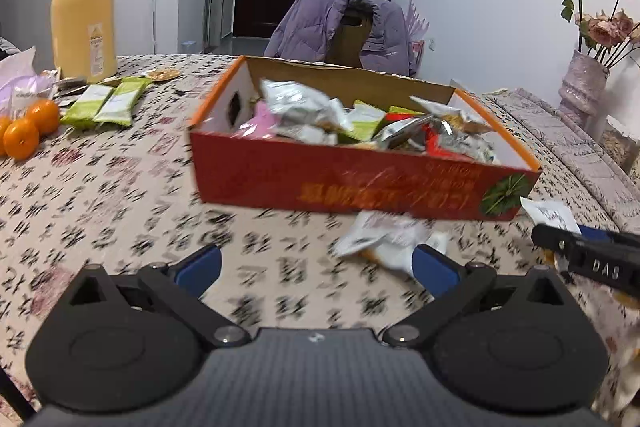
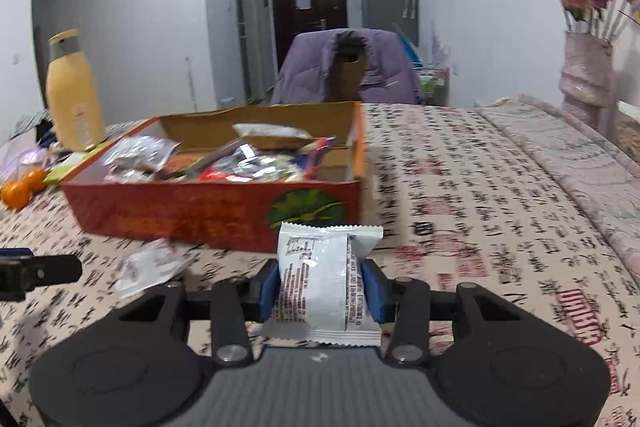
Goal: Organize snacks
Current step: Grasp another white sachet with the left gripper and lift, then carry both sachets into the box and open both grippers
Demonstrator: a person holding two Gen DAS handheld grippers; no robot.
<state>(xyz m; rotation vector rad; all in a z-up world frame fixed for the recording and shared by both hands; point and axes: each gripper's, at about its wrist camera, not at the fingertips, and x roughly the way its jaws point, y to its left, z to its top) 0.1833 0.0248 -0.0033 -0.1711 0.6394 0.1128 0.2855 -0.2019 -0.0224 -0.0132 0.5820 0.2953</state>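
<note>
A red cardboard box (image 1: 360,187) (image 2: 192,211) with an orange rim stands mid-table, filled with several snack packets. My right gripper (image 2: 320,283) is shut on a white snack packet (image 2: 320,275), held upright just in front of the box's near right corner. My left gripper (image 1: 316,267) is open with nothing between its blue pads; a loose white packet (image 1: 380,239) (image 2: 152,263) lies on the cloth just ahead of its right finger. The right gripper's finger (image 1: 580,255) shows at the right edge of the left wrist view, with its packet's corner (image 1: 552,215) above it.
Two green snack packets (image 1: 104,103), oranges (image 1: 28,131) and a tall yellow flask (image 1: 84,11) sit at the table's left. A chair draped with a purple jacket (image 1: 344,23) stands behind the box. A vase of dried roses (image 2: 588,67) stands at the right. A calligraphy-print cloth (image 2: 480,187) covers the table.
</note>
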